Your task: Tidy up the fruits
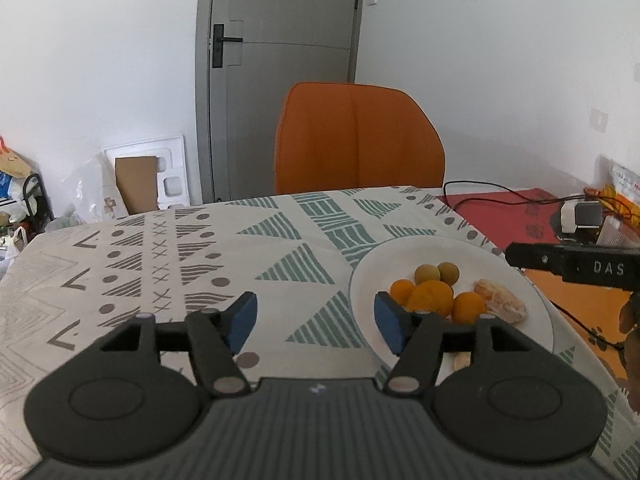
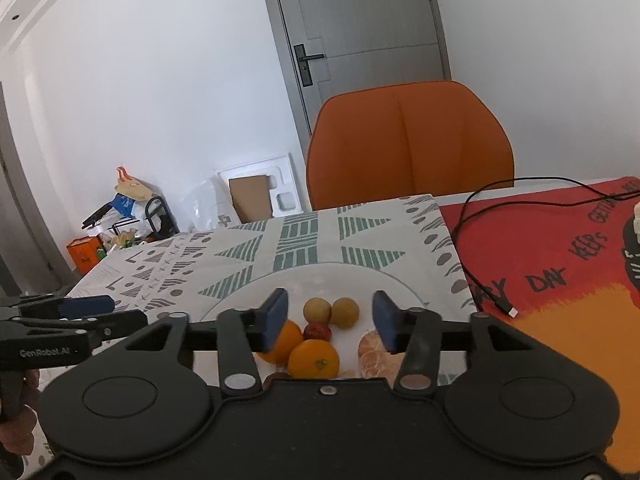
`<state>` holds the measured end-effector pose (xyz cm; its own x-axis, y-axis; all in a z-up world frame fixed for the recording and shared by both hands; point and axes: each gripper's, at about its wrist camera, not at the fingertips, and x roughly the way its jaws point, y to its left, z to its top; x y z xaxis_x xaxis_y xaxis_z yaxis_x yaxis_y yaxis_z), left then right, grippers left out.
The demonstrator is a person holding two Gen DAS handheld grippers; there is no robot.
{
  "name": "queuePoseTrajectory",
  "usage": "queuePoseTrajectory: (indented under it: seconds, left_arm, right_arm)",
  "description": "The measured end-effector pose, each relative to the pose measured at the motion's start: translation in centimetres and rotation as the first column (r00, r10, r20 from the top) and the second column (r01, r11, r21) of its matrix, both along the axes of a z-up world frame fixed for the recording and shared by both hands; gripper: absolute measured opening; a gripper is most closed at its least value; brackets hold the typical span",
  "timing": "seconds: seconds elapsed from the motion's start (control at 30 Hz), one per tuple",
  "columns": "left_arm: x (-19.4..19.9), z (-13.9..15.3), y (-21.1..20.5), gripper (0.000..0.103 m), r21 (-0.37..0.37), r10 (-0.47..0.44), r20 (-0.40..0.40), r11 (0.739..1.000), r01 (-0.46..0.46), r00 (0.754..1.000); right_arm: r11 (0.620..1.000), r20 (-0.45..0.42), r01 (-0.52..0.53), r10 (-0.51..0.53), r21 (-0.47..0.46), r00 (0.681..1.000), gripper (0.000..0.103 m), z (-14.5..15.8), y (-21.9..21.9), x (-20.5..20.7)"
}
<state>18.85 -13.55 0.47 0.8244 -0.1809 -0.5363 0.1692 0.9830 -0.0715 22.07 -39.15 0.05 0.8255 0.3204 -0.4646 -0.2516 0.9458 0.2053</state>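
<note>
Fruit sits gathered on a white plate [image 2: 240, 300] atop the patterned surface [image 1: 168, 248], with both tools parted and empty. Nearest the right wrist camera, the right tool [image 2: 330, 322] hangs over the plate's near side, its blue pads spread apart and clamping nothing; below the gap lie a large orange [image 2: 313, 359], a second orange [image 2: 286, 340] partly behind the left pad, a small red fruit [image 2: 317, 332] and a peeled citrus [image 2: 372, 354] beside the right pad. Just beyond rest two round yellow-green fruits [image 2: 331, 311], touching side by side. From the left wrist camera, the left tool [image 1: 316, 322] is spread wide over the tablecloth at the plate's left edge, nothing between its pads, the fruit cluster just past its right pad. A black cable [image 2: 472, 272] crosses a red-and-orange mat [image 2: 560, 248] to the right of the plate. Farther back, an orange chair [image 2: 408, 144] faces the surface, before a grey door [image 2: 360, 20] and white wall
</note>
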Motion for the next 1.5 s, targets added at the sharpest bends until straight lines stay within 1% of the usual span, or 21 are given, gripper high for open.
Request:
queuePoseTrajectory:
  seconds: [0.03, 0.07, 0.1, 0.13, 0.2, 0.3, 0.53, 0.7, 0.8, 0.87, 1.13, 1.5]
  left_arm:
    - [-0.2, 0.0, 0.1, 0.071, 0.001, 0.005, -0.001, 1.000, -0.005, 1.000]
    - [-0.3, 0.1, 0.3, 0.075, 0.005, 0.014, -0.003, 1.000, -0.014, 1.000]
    - [-0.5, 0.1, 0.5, 0.082, 0.010, 0.027, -0.002, 1.000, -0.027, 1.000]
    - [-0.8, 0.2, 0.7, 0.086, 0.012, 0.040, 0.002, 0.999, -0.040, 0.999]
    - [-1.2, 0.4, 1.2, 0.089, 0.006, 0.047, 0.008, 0.999, -0.047, 0.999]
    - [-1.8, 0.6, 1.8, 0.091, 0.001, 0.048, 0.004, 0.999, -0.048, 0.999]
    - [-3.9, 1.1, 3.2, 0.099, -0.021, 0.069, 0.019, 0.997, -0.069, 0.997]
    - [-5.5, 1.3, 4.2, 0.103, -0.027, 0.097, -0.003, 0.995, -0.097, 0.995]
    - [-6.5, 1.3, 5.2, 0.103, -0.064, 0.112, -0.026, 0.991, -0.113, 0.993]
    - [-7.2, 1.4, 5.7, 0.103, -0.077, 0.117, -0.023, 0.990, -0.119, 0.993]
    - [-10.1, 2.1, 7.0, 0.103, -0.059, 0.139, 0.005, 0.989, -0.138, 0.990]
    - [-13.0, 2.7, 8.4, 0.103, -0.055, 0.142, 0.033, 0.989, -0.140, 0.989]
  right_arm:
    - [1.000, -0.003, 0.002, -0.002, -0.002, 1.000, 0.056, 0.1, 0.1, -0.2]
    - [1.000, -0.004, 0.003, -0.003, -0.001, 1.000, 0.063, 0.1, 0.3, -0.5]
    - [1.000, -0.003, 0.001, -0.001, -0.002, 1.000, 0.071, 0.2, 0.4, -0.8]
    - [1.000, 0.000, -0.002, 0.002, -0.001, 1.000, 0.075, 0.3, 0.6, -1.1]
    - [1.000, 0.008, 0.004, -0.004, 0.008, 1.000, 0.096, 0.4, 0.8, -1.7]
    - [1.000, 0.008, 0.003, -0.003, 0.021, 1.000, 0.103, 0.6, 1.1, -2.4]
    - [1.000, -0.009, -0.009, 0.009, 0.017, 1.000, 0.103, 0.7, 2.6, -4.1]
    - [1.000, -0.001, -0.024, 0.024, 0.007, 1.000, 0.103, 0.8, 3.5, -5.7]
    - [1.000, 0.002, -0.030, 0.030, 0.006, 1.000, 0.103, 0.8, 3.9, -6.7]
    - [0.999, 0.004, -0.034, 0.034, 0.003, 0.999, 0.103, 0.8, 4.1, -7.2]
    - [1.000, 0.006, 0.003, -0.003, 0.013, 1.000, 0.103, 0.9, 4.0, -8.9]
    - [1.000, 0.033, -0.023, 0.023, -0.008, 0.999, 0.103, 1.8, 5.3, -11.6]
